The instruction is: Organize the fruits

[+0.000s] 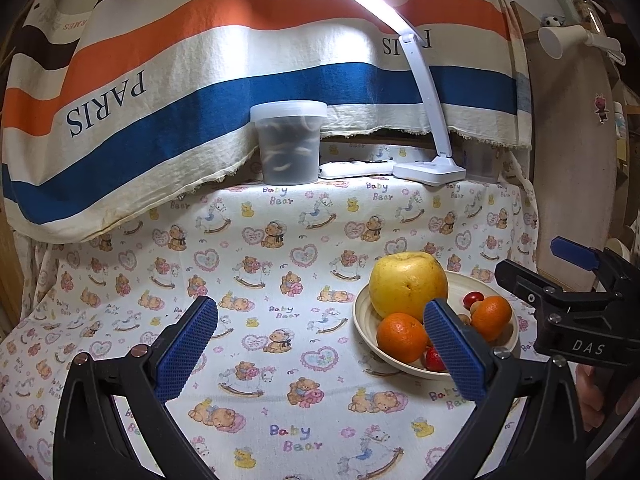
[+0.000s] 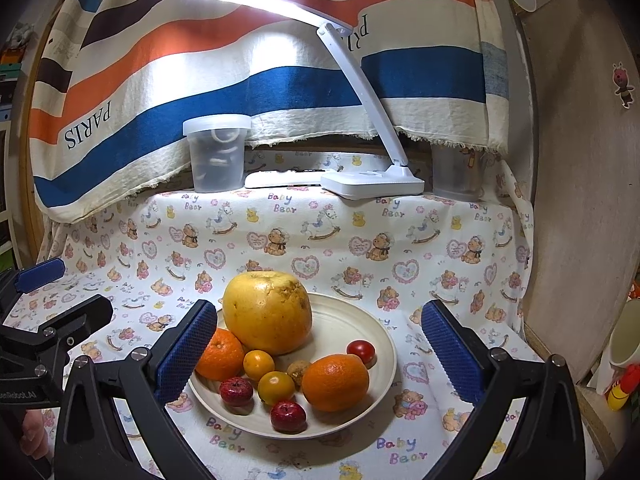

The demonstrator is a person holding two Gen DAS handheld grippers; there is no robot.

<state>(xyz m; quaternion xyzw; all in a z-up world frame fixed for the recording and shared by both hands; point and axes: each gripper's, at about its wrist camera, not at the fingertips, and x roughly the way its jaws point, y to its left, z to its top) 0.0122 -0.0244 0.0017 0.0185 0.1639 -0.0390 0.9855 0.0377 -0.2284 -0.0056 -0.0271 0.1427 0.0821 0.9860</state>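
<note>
A cream plate (image 2: 352, 320) sits on the bear-print cloth and holds a big yellow pomelo (image 2: 267, 312), two oranges (image 2: 335, 382), small yellow and red fruits (image 2: 276, 387) and a brown nut. My right gripper (image 2: 320, 356) is open and empty, its jaws standing to either side of the plate. My left gripper (image 1: 320, 354) is open and empty over bare cloth, with the plate (image 1: 362, 320) and pomelo (image 1: 408, 284) to its right. The right gripper's side shows at the right edge of the left wrist view (image 1: 568, 280).
At the back stand a lidded plastic tub (image 2: 218, 152), a white desk lamp (image 2: 372, 180), a remote and a grey cup (image 2: 456, 176) under a striped hanging cloth. A wooden board (image 2: 580, 200) walls the right side. A mug stands at far right.
</note>
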